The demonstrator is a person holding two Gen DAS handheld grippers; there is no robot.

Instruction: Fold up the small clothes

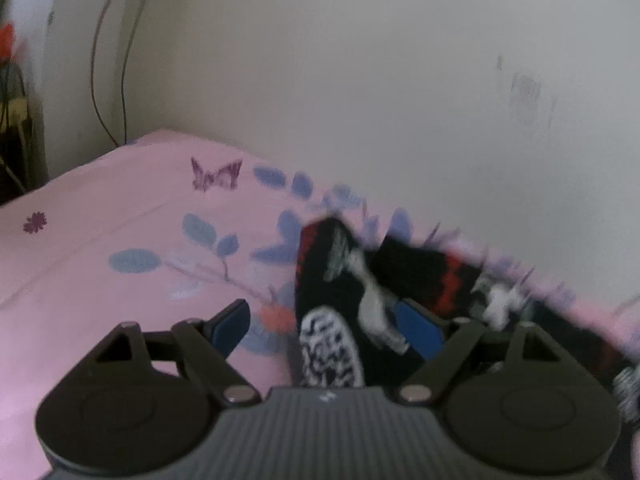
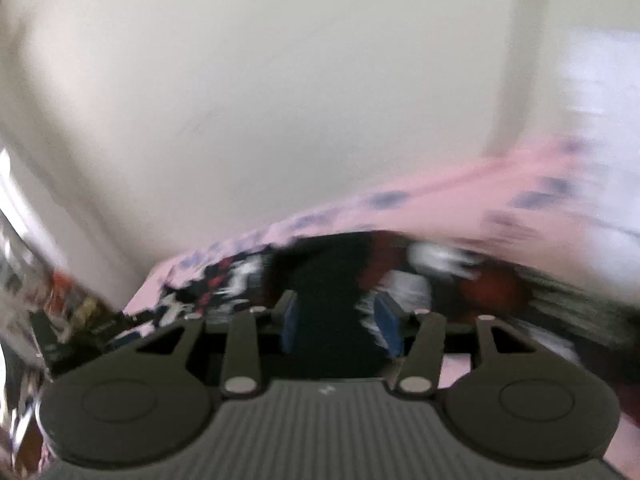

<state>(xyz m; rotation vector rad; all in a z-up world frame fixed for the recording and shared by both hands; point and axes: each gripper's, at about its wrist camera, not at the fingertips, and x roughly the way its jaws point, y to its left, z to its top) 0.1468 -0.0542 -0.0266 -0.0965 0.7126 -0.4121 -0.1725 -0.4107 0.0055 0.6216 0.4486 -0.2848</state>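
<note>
Between the left tongs (image 1: 326, 322), twd the right blue pad, lies the black garment (image 1: 340, 280) w/ red and white pattern, spread on the pink bedsheet (image 1: 120, 280). The left pad (image 1: 230, 326) sits over bare sheet, well clear of the cloth; the right pad (image 1: 420, 330) is at or over the cloth, contact unclear due to blur. Left tongs stand wide apart, gripping nothing; they point down at a slant twd the bed, wall (image 1: 360, 80) beyond.

Between the right tongs (image 2: 340, 324) a dark part of the garment (image 2: 328, 280) shows, w/ more patterned cloth to both sides. Pads are about half apart; heavy blur, can't tell if they press the cloth. Right tongs also slant down twd bed and wall.
</note>
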